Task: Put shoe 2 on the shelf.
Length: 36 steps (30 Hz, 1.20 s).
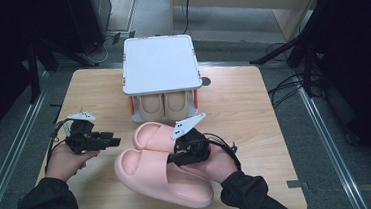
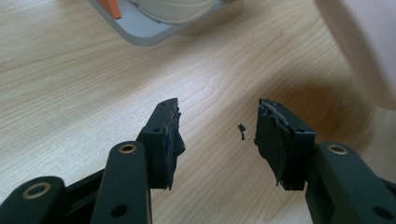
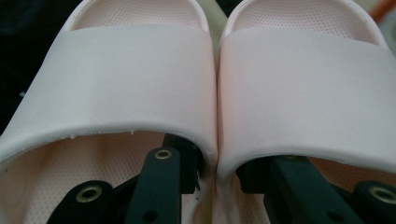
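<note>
Even overhead light brightens the wooden table (image 1: 243, 100), while the room around it stays dark. Pink slippers (image 3: 140, 79) nearest the camera look soft and blurred.

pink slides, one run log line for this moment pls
right gripper: shut on pink slides, one jaw in each | left gripper: open, empty, over table | beige pair: in rack

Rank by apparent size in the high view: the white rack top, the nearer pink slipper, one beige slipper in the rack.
1. White rack top, largest.
2. Nearer pink slipper; closeness to the camera may flatter it.
3. Beige slipper, smallest, though mostly hidden under the rack top.
</note>
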{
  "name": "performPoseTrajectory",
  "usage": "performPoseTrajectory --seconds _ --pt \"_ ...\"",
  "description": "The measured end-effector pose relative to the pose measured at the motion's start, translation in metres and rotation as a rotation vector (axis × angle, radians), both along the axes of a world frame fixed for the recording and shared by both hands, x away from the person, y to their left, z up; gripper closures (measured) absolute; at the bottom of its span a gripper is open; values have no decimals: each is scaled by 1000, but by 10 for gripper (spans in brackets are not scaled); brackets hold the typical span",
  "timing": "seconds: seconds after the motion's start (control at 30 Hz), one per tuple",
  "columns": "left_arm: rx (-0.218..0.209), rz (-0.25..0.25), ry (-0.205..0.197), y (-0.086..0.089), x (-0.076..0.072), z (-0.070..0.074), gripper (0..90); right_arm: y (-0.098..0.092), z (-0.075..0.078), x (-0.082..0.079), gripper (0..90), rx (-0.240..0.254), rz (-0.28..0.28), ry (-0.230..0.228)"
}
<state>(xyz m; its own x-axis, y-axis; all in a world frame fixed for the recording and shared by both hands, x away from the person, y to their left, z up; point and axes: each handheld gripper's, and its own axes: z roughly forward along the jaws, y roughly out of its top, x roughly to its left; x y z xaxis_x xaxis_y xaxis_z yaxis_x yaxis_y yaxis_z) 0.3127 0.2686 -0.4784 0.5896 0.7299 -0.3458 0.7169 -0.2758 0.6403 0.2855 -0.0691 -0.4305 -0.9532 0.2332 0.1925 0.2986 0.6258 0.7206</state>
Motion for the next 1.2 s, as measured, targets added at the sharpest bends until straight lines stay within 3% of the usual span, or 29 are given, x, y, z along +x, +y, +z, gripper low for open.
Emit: performPoseTrajectory --seconds 0.3,0.57,0.87,0.97,1.2 --pt "-9 20 7 5 -8 1 485 19 37 3 736 -34 106 -34" --pt "1 36 10 11 -17 1 483 24 64 14 736 -9 115 -54" --pt "-2 73 19 16 -28 2 490 19 101 36 736 -15 45 -47" --pt "1 73 18 16 -33 2 487 19 110 48 736 -12 22 -56" --pt "3 102 19 19 -37 2 486 27 130 85 735 -62 -85 -68"
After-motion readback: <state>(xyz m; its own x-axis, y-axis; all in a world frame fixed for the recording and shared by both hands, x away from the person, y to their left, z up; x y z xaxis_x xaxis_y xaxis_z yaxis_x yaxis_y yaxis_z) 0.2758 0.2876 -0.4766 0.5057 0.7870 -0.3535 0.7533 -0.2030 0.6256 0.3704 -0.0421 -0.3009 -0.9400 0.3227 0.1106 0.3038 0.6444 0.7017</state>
